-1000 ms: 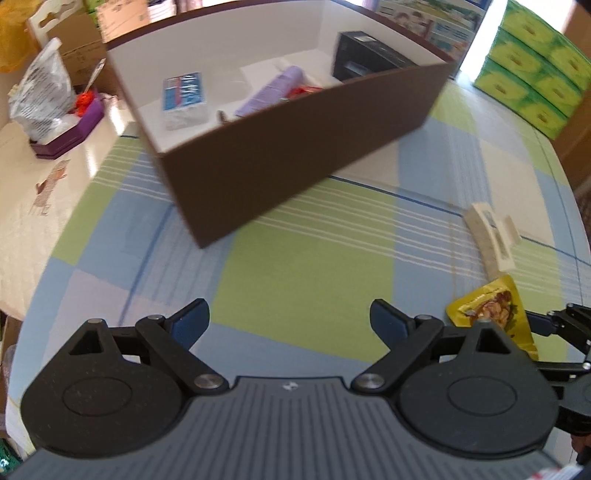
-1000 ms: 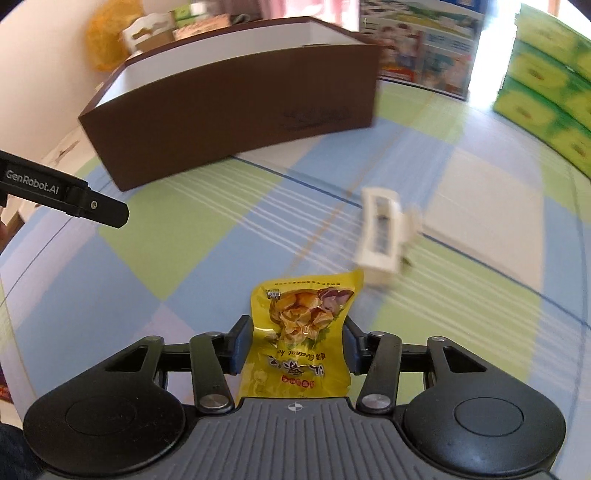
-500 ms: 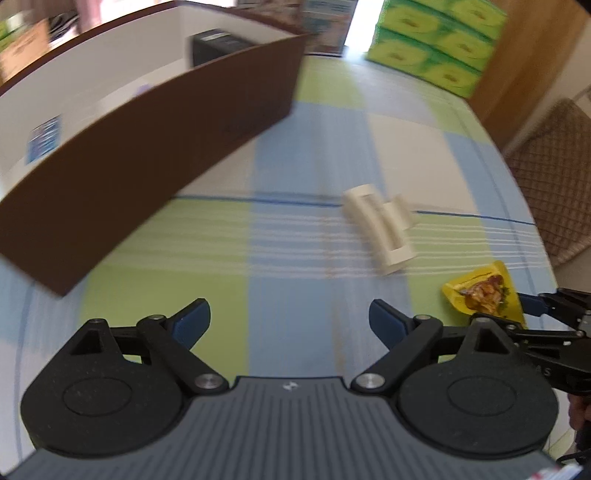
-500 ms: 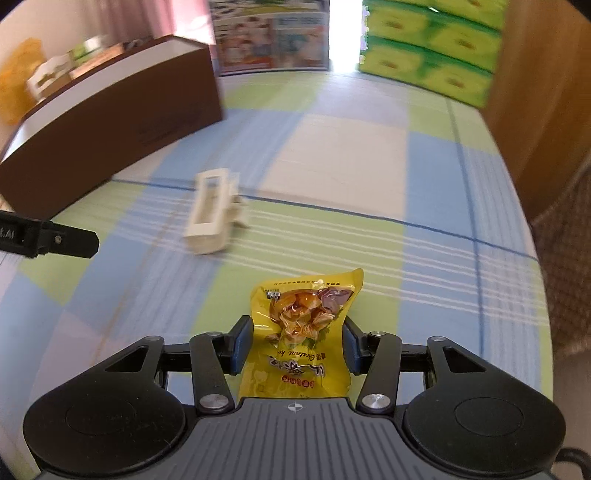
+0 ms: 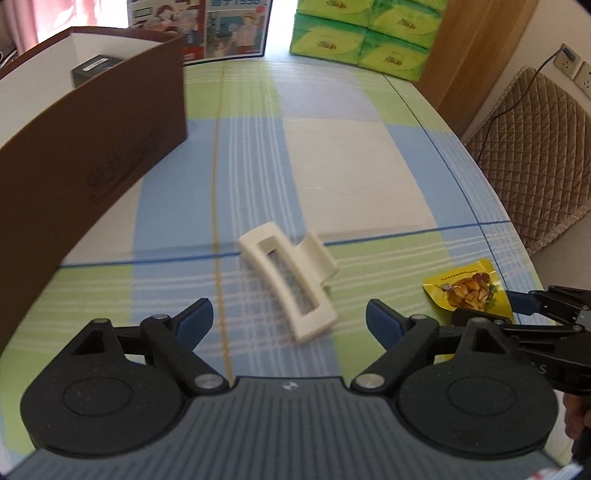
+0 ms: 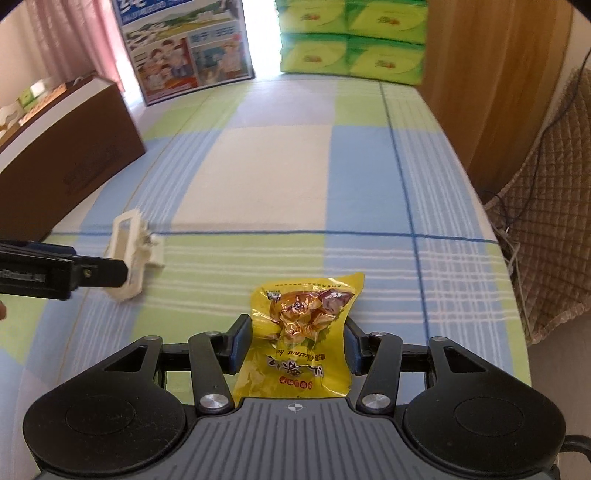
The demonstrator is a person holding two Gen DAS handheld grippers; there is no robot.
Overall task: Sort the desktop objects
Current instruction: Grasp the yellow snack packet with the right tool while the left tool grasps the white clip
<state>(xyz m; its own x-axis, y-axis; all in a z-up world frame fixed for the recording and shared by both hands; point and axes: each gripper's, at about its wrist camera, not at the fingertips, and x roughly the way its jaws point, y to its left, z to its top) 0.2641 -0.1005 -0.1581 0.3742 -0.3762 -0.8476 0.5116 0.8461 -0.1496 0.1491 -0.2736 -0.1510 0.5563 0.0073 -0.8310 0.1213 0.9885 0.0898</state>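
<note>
My right gripper [image 6: 297,341] is shut on a yellow snack packet [image 6: 301,332], holding it by its sides just above the checked tablecloth; the packet also shows in the left wrist view [image 5: 469,291]. A cream hair claw clip [image 5: 290,280] lies on the cloth just ahead of my left gripper [image 5: 290,319], which is open and empty with the clip's near end between its fingertips. The clip also shows in the right wrist view [image 6: 131,254], partly behind a left finger. A brown open box [image 5: 92,147] stands at the left, a black item [image 5: 94,66] inside.
Green tissue packs [image 5: 364,29] and a picture poster [image 5: 207,27] stand at the table's far end. A quilted brown chair [image 5: 535,158] is beyond the right table edge. A wooden panel [image 6: 487,81] rises at the far right.
Both grippers have swung right, away from the box. My left gripper has closed in on the hair clip, now between its open fingers. The right keeps its hold on the packet.
</note>
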